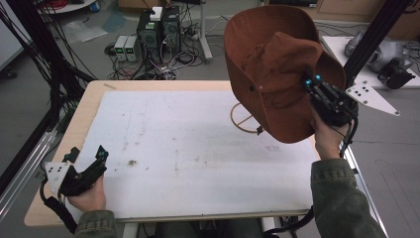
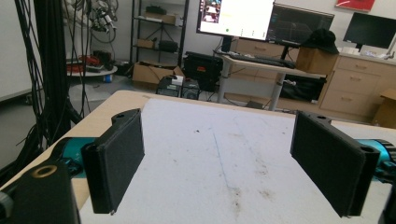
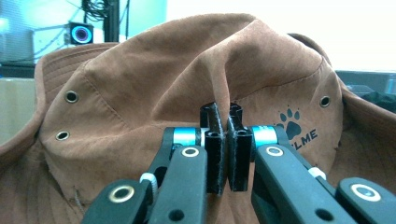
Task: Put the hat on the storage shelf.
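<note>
A brown brimmed hat (image 1: 277,69) hangs in the air above the table's right side, held up by my right gripper (image 1: 313,81), which is shut on a fold of its crown. In the right gripper view the hat (image 3: 154,88) shows metal eyelets and a paw-print logo, and the right gripper (image 3: 226,116) pinches a ridge of cloth. A wooden ring stand (image 1: 243,118) sits on the table under the hat, partly hidden by it. My left gripper (image 1: 88,157) rests open at the table's near left corner; in its own view the left gripper (image 2: 217,163) has nothing between its pads.
A white mat (image 1: 188,148) with brown stains covers the wooden table (image 1: 84,106). Black frame posts and cables stand at the left edge, and another post rises at the far right. Computers and cables lie on the floor beyond the table.
</note>
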Tool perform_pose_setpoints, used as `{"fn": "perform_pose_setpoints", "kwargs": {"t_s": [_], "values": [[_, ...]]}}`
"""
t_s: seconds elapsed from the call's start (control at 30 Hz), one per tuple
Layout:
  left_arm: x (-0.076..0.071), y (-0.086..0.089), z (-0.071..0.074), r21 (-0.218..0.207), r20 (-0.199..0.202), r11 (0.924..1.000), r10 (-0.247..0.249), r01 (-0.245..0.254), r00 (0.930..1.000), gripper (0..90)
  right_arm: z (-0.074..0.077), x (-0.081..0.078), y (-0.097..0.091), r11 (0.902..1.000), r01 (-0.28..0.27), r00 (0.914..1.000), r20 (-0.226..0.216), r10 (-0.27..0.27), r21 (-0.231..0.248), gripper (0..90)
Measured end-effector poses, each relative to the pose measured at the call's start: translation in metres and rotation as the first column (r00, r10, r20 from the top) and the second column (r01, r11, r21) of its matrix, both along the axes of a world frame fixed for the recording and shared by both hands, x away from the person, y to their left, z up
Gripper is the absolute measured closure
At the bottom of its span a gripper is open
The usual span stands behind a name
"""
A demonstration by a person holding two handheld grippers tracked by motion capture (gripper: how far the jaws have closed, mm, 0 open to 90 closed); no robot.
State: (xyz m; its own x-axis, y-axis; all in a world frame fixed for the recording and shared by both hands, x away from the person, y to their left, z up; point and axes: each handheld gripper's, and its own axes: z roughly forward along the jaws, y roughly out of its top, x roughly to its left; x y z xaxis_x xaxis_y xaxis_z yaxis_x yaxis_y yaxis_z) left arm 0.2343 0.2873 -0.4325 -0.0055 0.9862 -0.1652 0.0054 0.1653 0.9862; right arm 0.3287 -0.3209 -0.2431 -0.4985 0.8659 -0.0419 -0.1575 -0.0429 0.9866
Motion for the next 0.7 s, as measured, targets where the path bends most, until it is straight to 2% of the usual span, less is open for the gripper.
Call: {"fn": "perform_pose_setpoints", "kwargs": {"t_s": [0.2, 0.23, 0.33, 0.53, 0.7], "values": [[0.001, 0.0, 0.0, -0.01, 0.005, 0.9999, -0.002, 0.002, 1.0, 17.7, -0.003, 0.022, 0.01, 0.999, 0.044, 0.9987, -0.027, -0.044, 0.007, 88.1], [0.001, 0.0, 0.0, -0.009, 0.003, 1.0, -0.003, 0.003, 1.0, 17.7, -0.003, 0.022, 0.01, 0.999, 0.044, 0.9987, -0.027, -0.044, 0.007, 88.1], [0.002, -0.001, -0.001, -0.009, 0.002, 0.9999, -0.008, 0.008, 1.0, 17.7, -0.01, 0.039, 0.017, 0.996, 0.089, 0.9953, -0.038, -0.089, 0.005, 88.1], [0.003, -0.001, -0.001, -0.015, 0.0, 0.9998, -0.011, 0.011, 0.9999, 17.7, -0.023, 0.057, 0.024, 0.9892, 0.133, 0.9903, -0.049, -0.13, 0.062, 88.1], [0.003, 0.001, -0.002, -0.016, -0.006, 0.9998, -0.009, 0.009, 0.9999, 17.7, -0.034, 0.066, 0.027, 0.9868, 0.142, 0.9883, -0.066, -0.138, 0.077, 88.1]]}}
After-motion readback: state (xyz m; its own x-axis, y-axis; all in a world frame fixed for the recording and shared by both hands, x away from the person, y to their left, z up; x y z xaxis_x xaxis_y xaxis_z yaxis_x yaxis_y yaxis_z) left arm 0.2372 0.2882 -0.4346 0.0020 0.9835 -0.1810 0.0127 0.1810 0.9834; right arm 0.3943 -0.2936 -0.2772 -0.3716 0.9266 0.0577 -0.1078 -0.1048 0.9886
